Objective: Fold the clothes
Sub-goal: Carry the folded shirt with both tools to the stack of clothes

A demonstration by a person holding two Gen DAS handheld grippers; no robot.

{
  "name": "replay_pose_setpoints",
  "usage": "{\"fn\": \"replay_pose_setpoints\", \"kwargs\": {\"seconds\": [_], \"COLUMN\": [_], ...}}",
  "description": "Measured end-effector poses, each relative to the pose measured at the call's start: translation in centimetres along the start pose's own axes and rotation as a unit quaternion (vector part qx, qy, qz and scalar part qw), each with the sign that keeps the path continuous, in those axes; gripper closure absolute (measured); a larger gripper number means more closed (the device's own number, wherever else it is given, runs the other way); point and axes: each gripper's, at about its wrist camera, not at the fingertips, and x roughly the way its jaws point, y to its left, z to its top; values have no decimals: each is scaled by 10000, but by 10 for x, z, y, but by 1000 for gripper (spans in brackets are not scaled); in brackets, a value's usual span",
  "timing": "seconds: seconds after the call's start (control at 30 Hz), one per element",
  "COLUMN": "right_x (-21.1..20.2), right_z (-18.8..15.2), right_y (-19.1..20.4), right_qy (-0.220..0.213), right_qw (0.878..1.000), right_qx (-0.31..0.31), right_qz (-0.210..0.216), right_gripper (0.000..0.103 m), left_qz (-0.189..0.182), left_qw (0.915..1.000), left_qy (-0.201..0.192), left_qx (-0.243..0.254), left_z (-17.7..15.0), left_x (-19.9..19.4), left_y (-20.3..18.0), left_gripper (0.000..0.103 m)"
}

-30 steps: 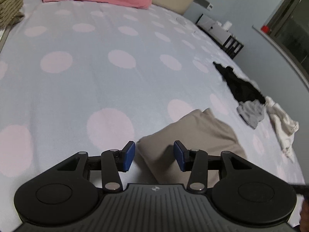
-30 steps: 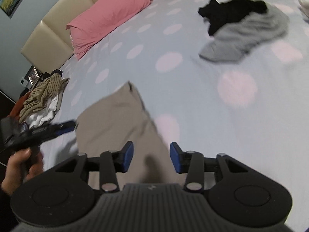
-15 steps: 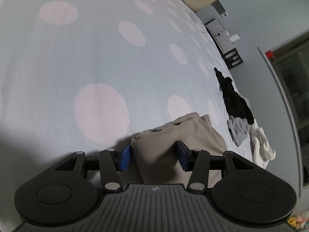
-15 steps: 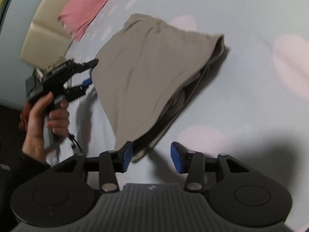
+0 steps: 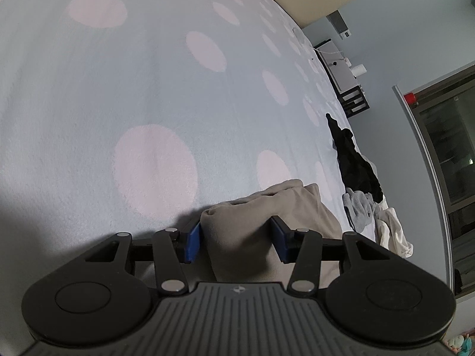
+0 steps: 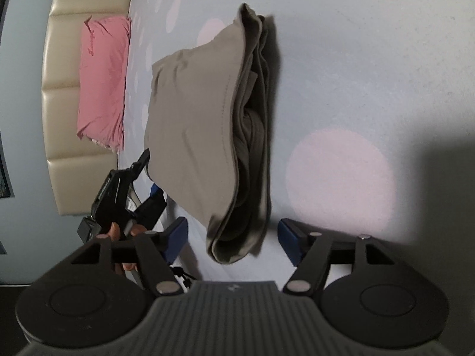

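The left gripper is clamping the folded garment's edge. The right gripper is opening around its corner, pads clear; bare bedsheet is lying beyond.

A bed is covered with a pale blue sheet dotted pink. On it are seen a folded beige garment, a pink pillow by the headboard, and black, grey and white clothes heaped together near one edge

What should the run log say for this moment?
left gripper: clamped on beige garment; right gripper: jaws opening, garment corner between them, untouched; surface: dotted bedsheet
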Motion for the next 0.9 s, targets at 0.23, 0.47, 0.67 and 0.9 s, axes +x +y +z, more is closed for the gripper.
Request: {"fn": "replay_pose_setpoints", "kwargs": {"seconds": [0.23,0.47,0.67,0.9], "right_x": [32,27,18,30], "right_z": [-1,12,29,29], "right_y": [21,26,43,67], "right_qy": [-148,106,735,2213], "right_qw": [9995,9987,9956,9565], "right_qx": [-236,-450,-580,-1854], "right_qz": [-174,-235,-90,-417], "right_gripper": [84,94,95,95], "left_qz": [86,2,237,554], "left_qw": [9997,9940,9891,9726], "left_qy": [-132,-604,-1080,-1643], "left_qx": [-194,-913,-975,-1548], "left_z": [-6,-30,-60,-171], "left_x": [-5,-31,-97,-189], "left_y": [1,12,11,43], "left_gripper": [82,85,85,86]}}
